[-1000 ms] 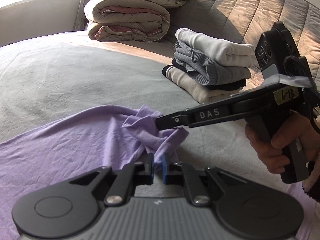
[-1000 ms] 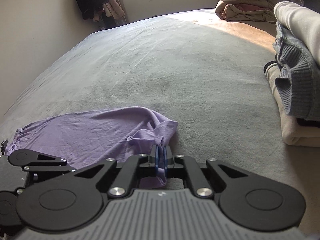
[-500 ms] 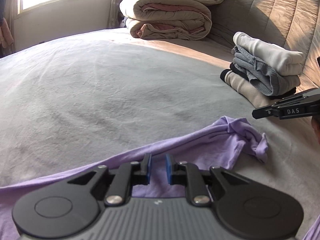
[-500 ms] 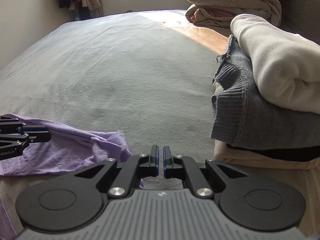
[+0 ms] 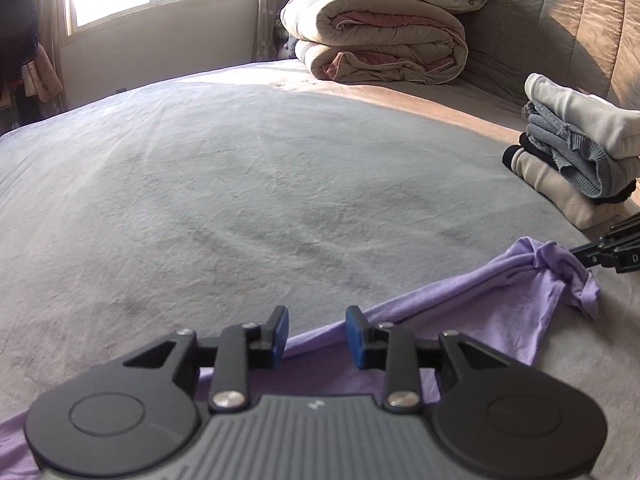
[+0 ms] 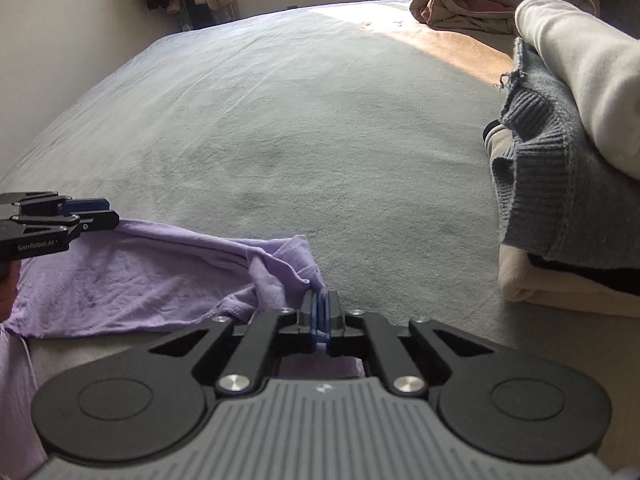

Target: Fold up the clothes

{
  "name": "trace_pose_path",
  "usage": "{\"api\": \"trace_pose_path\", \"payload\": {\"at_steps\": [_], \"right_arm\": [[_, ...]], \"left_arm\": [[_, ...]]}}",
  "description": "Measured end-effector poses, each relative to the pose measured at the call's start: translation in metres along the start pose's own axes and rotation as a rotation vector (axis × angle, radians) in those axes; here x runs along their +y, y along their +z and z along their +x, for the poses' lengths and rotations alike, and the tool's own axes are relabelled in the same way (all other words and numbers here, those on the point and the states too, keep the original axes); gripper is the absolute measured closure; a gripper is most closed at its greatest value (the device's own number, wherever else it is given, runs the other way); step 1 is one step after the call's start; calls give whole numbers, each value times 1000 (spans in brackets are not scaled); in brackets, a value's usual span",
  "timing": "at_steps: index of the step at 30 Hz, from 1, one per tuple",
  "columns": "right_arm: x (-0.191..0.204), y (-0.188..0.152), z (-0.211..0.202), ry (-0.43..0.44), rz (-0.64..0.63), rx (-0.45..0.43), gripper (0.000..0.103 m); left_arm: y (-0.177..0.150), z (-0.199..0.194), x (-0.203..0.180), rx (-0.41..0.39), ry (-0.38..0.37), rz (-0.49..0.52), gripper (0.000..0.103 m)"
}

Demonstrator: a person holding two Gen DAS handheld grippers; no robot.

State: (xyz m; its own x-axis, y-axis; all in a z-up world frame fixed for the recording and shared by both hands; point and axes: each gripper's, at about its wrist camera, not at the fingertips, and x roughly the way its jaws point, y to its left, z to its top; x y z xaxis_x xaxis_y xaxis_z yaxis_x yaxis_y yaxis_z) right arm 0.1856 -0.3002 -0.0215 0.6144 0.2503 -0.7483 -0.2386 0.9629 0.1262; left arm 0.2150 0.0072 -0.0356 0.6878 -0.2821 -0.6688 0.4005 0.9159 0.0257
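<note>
Left tongs (image 5: pixel 316 334): jaws opening, blue pads (image 5: pixel 280 330) apart, nothing pinched. Right tongs (image 6: pixel 320 312): pads together, clamped on purple cloth (image 6: pixel 160 276); both angled downward.

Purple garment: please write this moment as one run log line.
purple garment: flat on bed | right tongs: shut on bunched corner | left tongs: opening, nothing gripped | folded stack: untouched

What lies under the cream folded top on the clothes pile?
Under the cream folded top sits a grey ribbed knit sweater, then a thin black garment, then a beige folded piece on the grey bedspread. Their inner folds are covered.
</note>
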Motion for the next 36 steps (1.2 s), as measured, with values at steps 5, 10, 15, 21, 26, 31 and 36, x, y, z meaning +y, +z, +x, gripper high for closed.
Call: {"api": "trace_pose_path", "payload": {"at_steps": [5, 10, 15, 21, 26, 31, 36], "right_arm": [[2, 15, -6, -226, -88, -32, 102], [-3, 30, 3, -410, -114, -61, 102], [1, 32, 17, -539, -159, -80, 102], [-6, 27, 25, -542, -147, -27, 102], [-11, 25, 8, -451, -84, -53, 88], [-2, 32, -7, -273, -76, -84, 64], [23, 37, 15, -172, -125, -44, 64]], "left_arm": [[-1, 4, 7, 16, 4, 8, 70], [0, 6, 10, 33, -6, 30, 70], [1, 7, 9, 60, -26, 63, 71], [0, 5, 12, 76, -61, 67, 75], [-3, -3, 17, 54, -70, 74, 74], [-11, -6, 23, 41, -71, 85, 74], [-16, -10, 22, 23, -66, 107, 74]]}}
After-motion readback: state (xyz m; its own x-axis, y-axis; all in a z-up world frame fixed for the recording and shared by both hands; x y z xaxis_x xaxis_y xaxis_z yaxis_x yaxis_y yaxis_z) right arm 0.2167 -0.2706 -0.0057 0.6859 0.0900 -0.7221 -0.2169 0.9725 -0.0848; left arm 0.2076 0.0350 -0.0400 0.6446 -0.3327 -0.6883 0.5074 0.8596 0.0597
